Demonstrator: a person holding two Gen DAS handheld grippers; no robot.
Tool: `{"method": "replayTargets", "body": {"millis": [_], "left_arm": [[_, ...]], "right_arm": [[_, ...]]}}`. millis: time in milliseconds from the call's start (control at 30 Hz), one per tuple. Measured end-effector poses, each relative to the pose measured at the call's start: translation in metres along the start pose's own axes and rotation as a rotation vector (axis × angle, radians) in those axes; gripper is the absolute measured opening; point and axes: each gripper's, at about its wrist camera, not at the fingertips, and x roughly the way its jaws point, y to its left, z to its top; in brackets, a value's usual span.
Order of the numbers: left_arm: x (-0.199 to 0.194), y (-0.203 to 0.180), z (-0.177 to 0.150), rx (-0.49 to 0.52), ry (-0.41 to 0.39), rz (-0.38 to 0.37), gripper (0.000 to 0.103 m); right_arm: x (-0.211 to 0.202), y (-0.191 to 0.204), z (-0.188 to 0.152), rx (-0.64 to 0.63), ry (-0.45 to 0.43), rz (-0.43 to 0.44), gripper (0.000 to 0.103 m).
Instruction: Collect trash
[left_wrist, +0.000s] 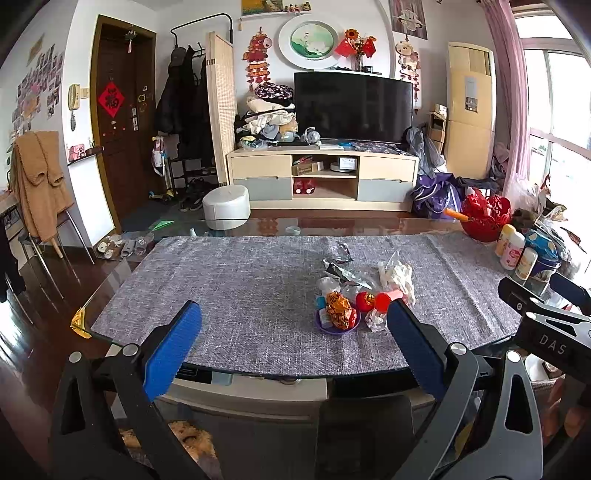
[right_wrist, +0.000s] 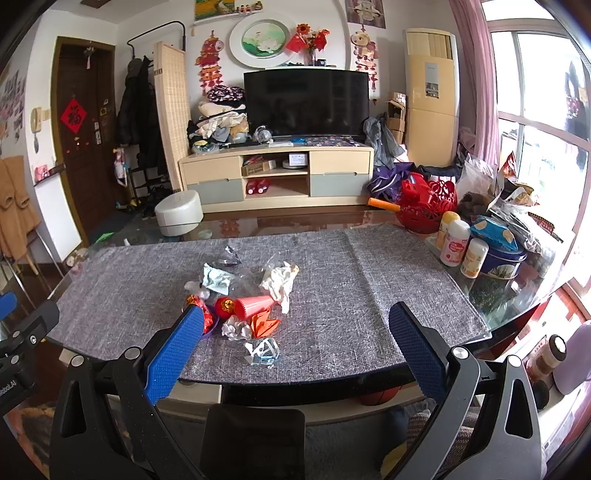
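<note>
Your two grippers hang at the near edge of the table, both with jaws spread wide and nothing between them: the left gripper faces the trash pile from its left, the right gripper from its right.

Nearest to you in the right wrist view lies one clear crumpled plastic wrapper. Just past it sit one white paper ball and one folded orange paper piece, touching each other. Then comes one pink ribbed cone lying on its side, one red ball beside it, and one purple dish holding an orange foil wrapper (the dish is half hidden behind your left finger in the right wrist view). Farther on you have one crumpled white tissue, one pale blue-white wrapper and one silver foil scrap — all loose on the cloth.

The pile rests on a grey woven table mat laid over a glass table. At the far right of the table stand three small bottles, a blue tin and a red basket.

Beyond the table you see a white round stool, a TV cabinet with a dark television — and a brown door to the left.
</note>
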Motion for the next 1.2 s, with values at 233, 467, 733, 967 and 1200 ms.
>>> {"method": "replayTargets", "body": {"millis": [233, 467, 733, 967, 1200], "left_arm": [[0.003, 0.001, -0.002, 0.0, 0.003, 0.002, 0.095], [0.02, 0.0, -0.008, 0.017, 0.025, 0.038, 0.095], [0.053, 0.0, -0.02, 0.035, 0.079, 0.033, 0.095], [0.087, 0.004, -0.031, 0.058, 0.142, 0.064, 0.095], [0.124, 0.012, -0.039, 0.038, 0.216, 0.06, 0.095]], "right_arm": [[0.003, -0.002, -0.004, 0.008, -0.003, -0.003, 0.1], [0.018, -0.012, -0.006, 0.003, -0.035, -0.051, 0.1], [0.048, -0.017, -0.019, 0.045, 0.026, 0.027, 0.1], [0.071, -0.017, -0.03, 0.061, 0.078, 0.088, 0.1], [0.114, -0.009, -0.049, 0.013, 0.173, 0.088, 0.1]]}}
